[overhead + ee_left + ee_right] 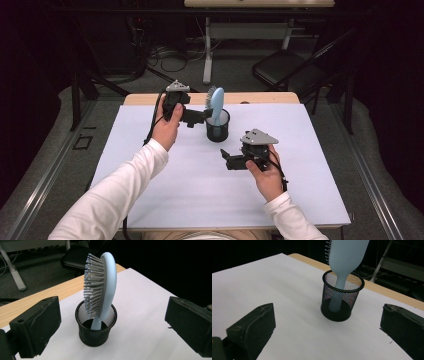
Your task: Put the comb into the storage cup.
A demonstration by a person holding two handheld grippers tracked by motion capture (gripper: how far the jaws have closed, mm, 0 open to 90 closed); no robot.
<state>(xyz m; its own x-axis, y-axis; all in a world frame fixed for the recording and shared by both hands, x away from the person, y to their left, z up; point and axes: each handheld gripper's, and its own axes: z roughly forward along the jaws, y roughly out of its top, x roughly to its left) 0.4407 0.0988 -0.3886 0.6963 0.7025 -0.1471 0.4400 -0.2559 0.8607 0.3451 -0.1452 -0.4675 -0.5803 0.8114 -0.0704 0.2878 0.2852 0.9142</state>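
Black mesh cup point(217, 125) holds hairbrush point(217, 105) between open left gripper point(199, 118) and open right gripper point(227, 158).

My left tongs point(204, 118) are held forward, jaws spread wide. My right tongs point(226, 159) sit nearer my body, pointing left, jaws also spread, both sleeves white.

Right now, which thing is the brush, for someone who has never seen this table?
Find the white table, then the black mesh cup near its far edge. The brush stands in it, handle down, leaning on the rim. It is the sole pale blue thing, with grey bristles.
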